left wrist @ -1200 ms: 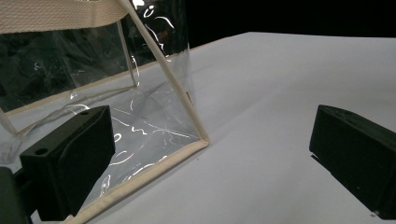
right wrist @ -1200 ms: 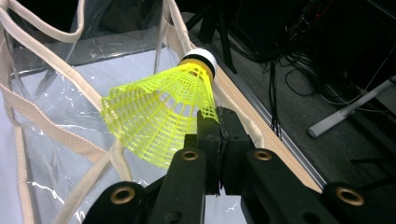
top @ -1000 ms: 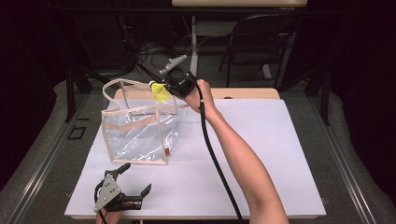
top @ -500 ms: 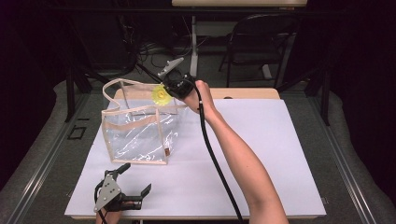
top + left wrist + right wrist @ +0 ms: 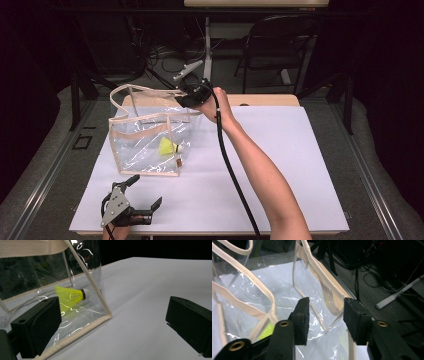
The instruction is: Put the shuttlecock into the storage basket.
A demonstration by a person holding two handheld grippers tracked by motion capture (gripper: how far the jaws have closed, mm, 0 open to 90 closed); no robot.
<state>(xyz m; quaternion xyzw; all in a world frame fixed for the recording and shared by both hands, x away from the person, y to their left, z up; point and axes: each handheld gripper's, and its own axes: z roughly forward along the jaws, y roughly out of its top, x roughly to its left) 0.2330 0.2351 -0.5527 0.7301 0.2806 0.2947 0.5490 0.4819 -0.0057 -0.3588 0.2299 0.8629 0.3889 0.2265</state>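
A clear plastic bag (image 5: 145, 145) with beige trim and handles stands on the white table (image 5: 280, 165). A yellow shuttlecock (image 5: 169, 147) lies on its side on the bag's bottom, near the front right corner. My right gripper (image 5: 182, 95) hovers over the bag's far right rim; its jaws have just been opening and nothing is between them. In the right gripper view the right gripper (image 5: 325, 317) looks down into the bag (image 5: 329, 290), with the shuttlecock (image 5: 268, 332) below. My left gripper (image 5: 146, 191) rests open near the table's front left. The left gripper view shows the shuttlecock (image 5: 70, 295) through the bag wall (image 5: 82, 277).
A wooden strip (image 5: 265, 100) runs along the table's far edge. A dark chair (image 5: 280, 45) and cables (image 5: 160, 55) sit on the floor beyond. The right gripper's black cable (image 5: 235, 175) trails along the forearm over the table's middle.
The shuttlecock, held in my right gripper above the bag before, has dropped to the bag's bottom. The right jaws have parted. The left gripper has not moved.
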